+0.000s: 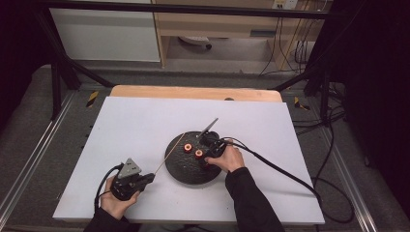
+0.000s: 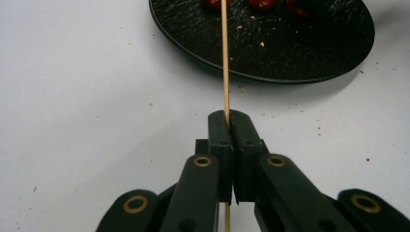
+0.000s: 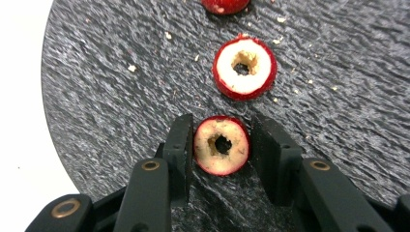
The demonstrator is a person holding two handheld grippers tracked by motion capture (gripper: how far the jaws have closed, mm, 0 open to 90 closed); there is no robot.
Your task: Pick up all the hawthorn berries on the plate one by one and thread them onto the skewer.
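A round black slate plate (image 1: pixel 186 170) lies mid-table and carries cored red fruit pieces with pale flesh. My right gripper (image 3: pixel 222 124) reaches down onto the plate, shut on the nearest piece (image 3: pixel 221 146), its pads against the piece's red skin. A second piece (image 3: pixel 245 67) lies just beyond it and a third (image 3: pixel 225 5) sits at the top edge. In the high view two pieces (image 1: pixel 187 147) (image 1: pixel 198 154) lie left of the right gripper (image 1: pixel 207 162). My left gripper (image 2: pixel 228 116) is shut on a thin wooden skewer (image 2: pixel 225 58) that points over the plate's (image 2: pixel 300 53) rim toward the fruit.
The white table top (image 1: pixel 121 130) has a wooden strip (image 1: pixel 193 92) along its far edge. A black cable (image 1: pixel 290 176) trails right from the right gripper. Crumbs dot the plate (image 3: pixel 106 96). Dark frame posts and floor cables stand around the table.
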